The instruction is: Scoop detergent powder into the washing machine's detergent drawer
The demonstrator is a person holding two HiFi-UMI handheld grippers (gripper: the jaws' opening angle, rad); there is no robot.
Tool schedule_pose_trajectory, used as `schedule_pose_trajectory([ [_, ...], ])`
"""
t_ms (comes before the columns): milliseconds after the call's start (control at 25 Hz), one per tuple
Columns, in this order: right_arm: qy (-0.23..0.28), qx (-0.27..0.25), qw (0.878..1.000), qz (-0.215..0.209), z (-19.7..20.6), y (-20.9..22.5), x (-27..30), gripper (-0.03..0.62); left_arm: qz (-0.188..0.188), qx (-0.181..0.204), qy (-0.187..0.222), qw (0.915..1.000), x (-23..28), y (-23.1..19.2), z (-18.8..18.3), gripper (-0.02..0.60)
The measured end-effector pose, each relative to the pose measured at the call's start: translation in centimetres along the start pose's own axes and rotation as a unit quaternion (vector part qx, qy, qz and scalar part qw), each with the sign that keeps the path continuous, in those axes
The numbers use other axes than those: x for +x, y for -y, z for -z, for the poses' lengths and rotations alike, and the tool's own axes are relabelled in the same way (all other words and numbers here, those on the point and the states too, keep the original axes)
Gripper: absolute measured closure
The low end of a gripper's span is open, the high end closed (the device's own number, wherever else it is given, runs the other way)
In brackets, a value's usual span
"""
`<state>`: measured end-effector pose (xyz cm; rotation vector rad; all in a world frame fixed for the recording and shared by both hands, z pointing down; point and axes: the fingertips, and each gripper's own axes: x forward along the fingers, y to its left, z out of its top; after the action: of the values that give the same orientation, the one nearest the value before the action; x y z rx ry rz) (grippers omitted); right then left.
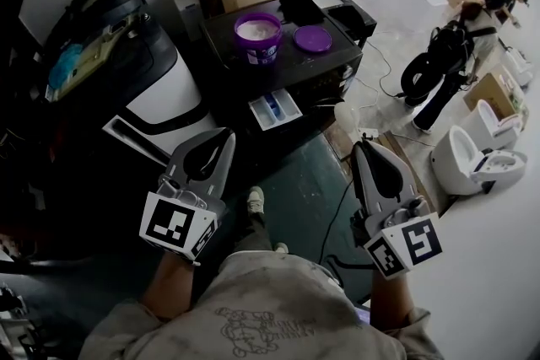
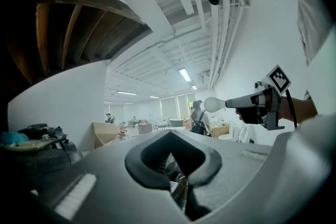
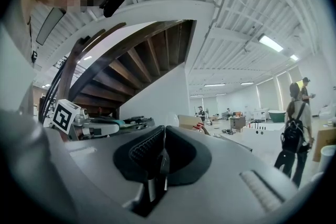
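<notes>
Round purple plastic tub [image 1: 258, 48] of white powder, flat lid [image 1: 313, 39] beside it; your left gripper [image 1: 224, 136] is pinched closed; right gripper [image 1: 361, 147] clamps a round white scoop [image 2: 212, 104]

No legible text; label on purple tub [image 1: 258, 51] illegibly small.

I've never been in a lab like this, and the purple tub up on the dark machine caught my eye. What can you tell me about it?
The purple tub is a round pot that looks like plastic. It stands upright and open on the dark top of the washing machine. White powder fills it almost to the rim. Its side carries a label too small to read. Its flat purple lid lies just beside it, apart from it. The pulled-out drawer sits below and in front. Nothing but the machine top seems to touch the tub.
</notes>
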<state>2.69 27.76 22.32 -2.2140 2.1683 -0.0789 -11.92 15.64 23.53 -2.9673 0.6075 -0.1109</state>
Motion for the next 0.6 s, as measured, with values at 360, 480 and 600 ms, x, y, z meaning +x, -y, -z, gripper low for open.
schedule_pose_trajectory([
  [360, -0.022, 0.005, 1.000, 0.006, 1.3, 2.8, 7.1, 0.557, 0.007, -0.009, -0.007, 0.9999, 5.6, -5.3, 1.4, 0.581],
  [480, -0.030, 0.005, 1.000, 0.006, 1.6, 3.6, 10.2, 0.557, 0.008, -0.012, -0.011, 0.9998, 7.6, -7.7, 2.0, 0.581],
  [600, -0.038, 0.006, 0.999, 0.007, 1.9, 4.4, 13.5, 0.557, 0.010, -0.014, -0.014, 0.9998, 9.8, -10.4, 2.4, 0.581],
])
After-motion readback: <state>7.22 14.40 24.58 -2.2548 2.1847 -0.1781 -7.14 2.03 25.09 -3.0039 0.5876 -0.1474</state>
